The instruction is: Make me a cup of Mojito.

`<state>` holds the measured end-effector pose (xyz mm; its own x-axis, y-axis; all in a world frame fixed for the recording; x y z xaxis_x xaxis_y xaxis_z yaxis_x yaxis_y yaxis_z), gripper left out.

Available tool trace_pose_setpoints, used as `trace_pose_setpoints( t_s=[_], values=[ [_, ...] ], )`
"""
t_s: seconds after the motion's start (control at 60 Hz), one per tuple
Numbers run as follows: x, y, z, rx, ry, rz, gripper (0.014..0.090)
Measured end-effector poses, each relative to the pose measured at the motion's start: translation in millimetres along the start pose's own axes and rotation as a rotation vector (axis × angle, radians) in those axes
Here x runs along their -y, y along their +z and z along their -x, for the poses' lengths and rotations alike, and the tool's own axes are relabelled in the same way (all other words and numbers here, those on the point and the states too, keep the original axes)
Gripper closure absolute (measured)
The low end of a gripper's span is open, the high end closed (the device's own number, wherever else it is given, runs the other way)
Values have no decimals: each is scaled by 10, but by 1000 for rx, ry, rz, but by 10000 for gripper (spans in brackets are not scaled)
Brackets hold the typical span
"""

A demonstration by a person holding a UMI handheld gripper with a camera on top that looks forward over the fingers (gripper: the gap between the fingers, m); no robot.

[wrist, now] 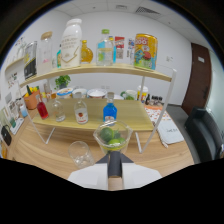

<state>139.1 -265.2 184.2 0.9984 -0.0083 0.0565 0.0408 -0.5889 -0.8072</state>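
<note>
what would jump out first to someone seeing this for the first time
The eye lands first on the clear cup of limes just ahead of the gripper, with an empty glass beside it on the wooden table. Beyond them, the lower shelf carries a row of small bottles, the blue bottle and red bottle standing out. The upper shelf holds taller containers, notably a white jug and a colourful can.
</note>
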Motion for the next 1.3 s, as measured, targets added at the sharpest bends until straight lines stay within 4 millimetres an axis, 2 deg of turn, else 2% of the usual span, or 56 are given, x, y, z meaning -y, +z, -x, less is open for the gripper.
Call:
trace_pose_setpoints(
  t_s=[0.117,0.25,0.467,0.733,0.933,1.15,1.3],
  values=[
    [-66,-13,115,-49,-70,-4,888],
    [-52,-3,128,-141,-255,-16,888],
    [192,52,105,-287,-758,-102,889],
    [524,122,104,-386,-1374,-188,888],
    [642,157,271,-401,-1727,-240,889],
    [771,266,515,-403,-1913,-313,891],
    [772,270,607,-384,-1985,-361,889]
  ],
)
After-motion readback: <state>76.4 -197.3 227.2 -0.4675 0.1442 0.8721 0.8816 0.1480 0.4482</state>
